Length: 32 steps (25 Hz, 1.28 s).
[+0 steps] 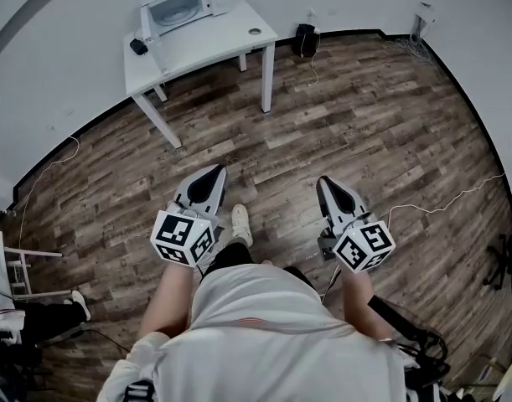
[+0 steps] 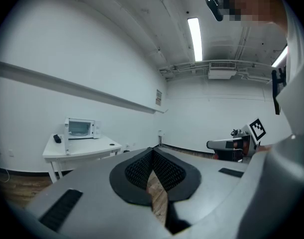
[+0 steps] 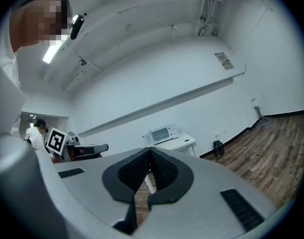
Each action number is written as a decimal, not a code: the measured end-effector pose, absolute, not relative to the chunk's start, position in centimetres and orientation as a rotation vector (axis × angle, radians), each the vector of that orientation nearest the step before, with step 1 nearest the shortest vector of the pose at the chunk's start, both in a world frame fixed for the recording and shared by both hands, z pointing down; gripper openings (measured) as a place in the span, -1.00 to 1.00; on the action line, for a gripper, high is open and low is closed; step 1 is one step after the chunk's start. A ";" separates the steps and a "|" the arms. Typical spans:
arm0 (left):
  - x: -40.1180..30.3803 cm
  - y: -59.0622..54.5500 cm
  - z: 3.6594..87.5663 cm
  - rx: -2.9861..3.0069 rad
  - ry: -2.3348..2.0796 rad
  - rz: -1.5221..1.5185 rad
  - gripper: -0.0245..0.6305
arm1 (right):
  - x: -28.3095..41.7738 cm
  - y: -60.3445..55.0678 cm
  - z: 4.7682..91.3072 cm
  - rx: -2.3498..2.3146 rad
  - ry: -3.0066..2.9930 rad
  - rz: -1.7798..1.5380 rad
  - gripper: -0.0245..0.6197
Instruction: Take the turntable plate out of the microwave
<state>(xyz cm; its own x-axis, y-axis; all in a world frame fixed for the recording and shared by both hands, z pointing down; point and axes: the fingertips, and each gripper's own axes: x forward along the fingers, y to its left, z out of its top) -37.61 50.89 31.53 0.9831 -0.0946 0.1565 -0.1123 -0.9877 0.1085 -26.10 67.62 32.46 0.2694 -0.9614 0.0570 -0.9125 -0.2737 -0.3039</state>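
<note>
A white microwave [image 1: 182, 8] stands on a white table [image 1: 214, 44] against the far wall, its door apparently closed; the turntable plate is not visible. The same microwave [image 2: 80, 128] shows small in the left gripper view, and the microwave [image 3: 161, 134] also appears in the right gripper view. My left gripper [image 1: 215, 172] is held level above the floor, far from the table, jaws shut and empty. My right gripper [image 1: 324, 182] hangs beside it, also shut with nothing between the jaws. Each gripper sees the other: right gripper [image 2: 226, 144], left gripper [image 3: 94, 148].
A small dark object [image 1: 138, 47] and a round mark [image 1: 254, 32] lie on the table. A black box [image 1: 305, 38] sits on the wooden floor by the wall with cables. White cords [image 1: 440, 203] trail across the floor at right. White furniture [image 1: 17, 266] stands at left.
</note>
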 end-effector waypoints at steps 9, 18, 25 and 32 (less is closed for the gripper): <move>-32.5 49.3 31.9 2.995 -0.076 0.222 -0.89 | -21.5 66.9 32.5 -2.383 1.664 -0.345 -0.91; -27.5 42.4 32.5 2.962 -0.067 0.239 -0.89 | -16.8 59.1 32.5 -2.378 1.687 -0.365 -0.91; -23.6 33.9 31.7 2.955 -0.100 0.227 -0.89 | -12.8 50.1 31.4 -2.356 1.733 -0.368 -0.91; -21.0 24.8 31.5 2.953 -0.143 0.202 -0.89 | -10.3 40.0 30.4 -2.300 1.820 -0.324 -0.91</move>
